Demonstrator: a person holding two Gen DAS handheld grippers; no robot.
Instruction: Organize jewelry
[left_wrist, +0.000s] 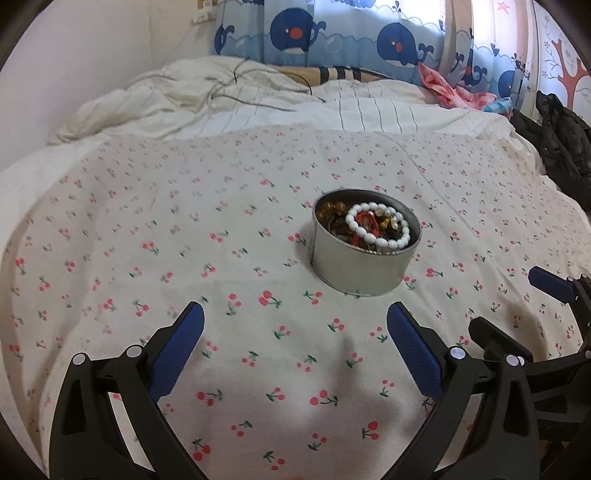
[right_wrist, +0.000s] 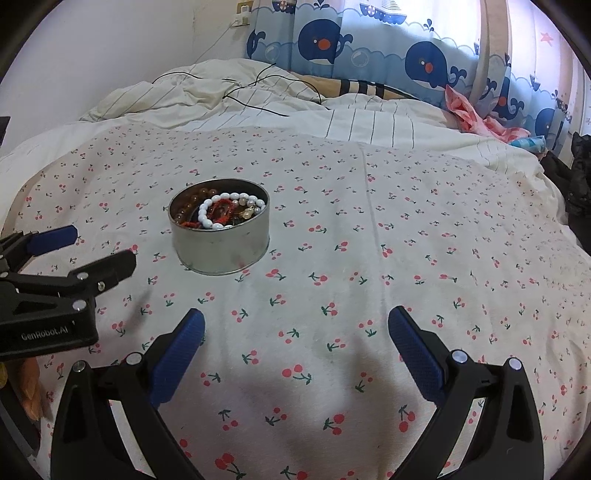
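Observation:
A round silver tin sits on the cherry-print bedspread. It holds a white bead bracelet, amber beads and red jewelry. My left gripper is open and empty, just in front of the tin and to its left. In the right wrist view the tin lies ahead to the left, with the white bracelet on top. My right gripper is open and empty, nearer than the tin and to its right. The left gripper also shows at that view's left edge.
A crumpled white striped duvet with a black cable lies at the far side of the bed. Whale-print curtains hang behind. Pink cloth and dark clothing lie at the right. A white wall is at left.

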